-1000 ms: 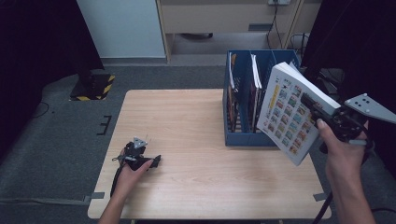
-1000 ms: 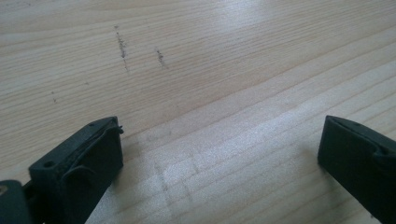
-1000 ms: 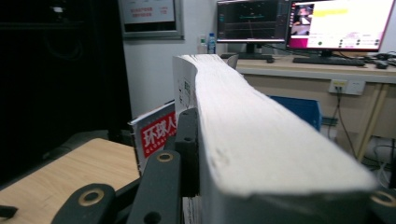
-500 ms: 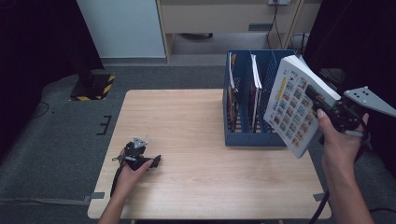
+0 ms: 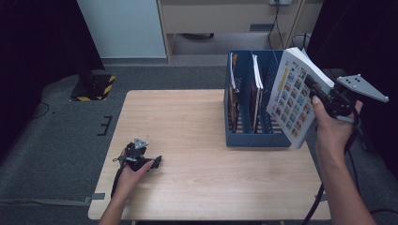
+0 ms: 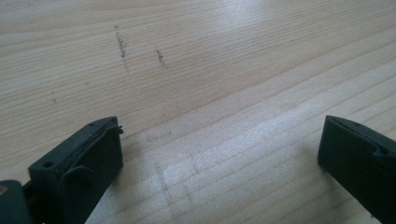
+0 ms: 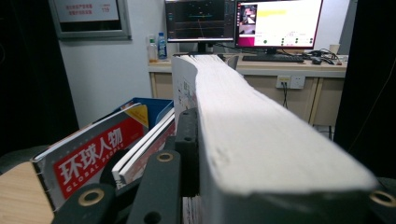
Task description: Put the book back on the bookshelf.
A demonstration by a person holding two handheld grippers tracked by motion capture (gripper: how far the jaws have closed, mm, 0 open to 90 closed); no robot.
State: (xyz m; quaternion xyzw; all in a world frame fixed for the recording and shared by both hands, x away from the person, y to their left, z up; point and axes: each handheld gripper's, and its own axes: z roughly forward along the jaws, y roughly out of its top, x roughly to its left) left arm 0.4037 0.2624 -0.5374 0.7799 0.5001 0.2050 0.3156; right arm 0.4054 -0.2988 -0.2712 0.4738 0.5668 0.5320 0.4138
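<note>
1. Far left first: the left gripper [image 5: 141, 157] sits low on the wooden table [image 5: 187, 122], near its front-left corner, with the person's left hand [image 5: 133, 169] wrapped around it. In the left gripper view its two black jaws are spread wide apart with nothing but bare wood grain between them, plus a few faint dark scuffs on the table ahead of the jaws.

2. Off to that gripper's right and further back is a blue file rack [image 5: 256, 136], standing on the right part of the table. A couple of magazines [image 5: 256, 75] stand upright in its slots. In the right gripper view, one of them, the red-banner magazine [image 7: 88, 156], reads "GLOBAL PEOPLE" and sits down-left of the jaws.

3. The right gripper [image 5: 324, 93] is up in the air at the rack's right end, held by the right hand [image 5: 333, 129]. Its jaws are clamped on a thick white book [image 5: 293, 101], cover full of small coloured pictures, tilted, lower corner near the rack's right wall. Touching it or not? Can't tell.

4. In the right gripper view the book's page block [image 7: 252, 126] runs straight out from the jaws, left jaw pressed flat against its cover. Beyond it are a desk and two monitors [image 7: 243, 21].
</note>
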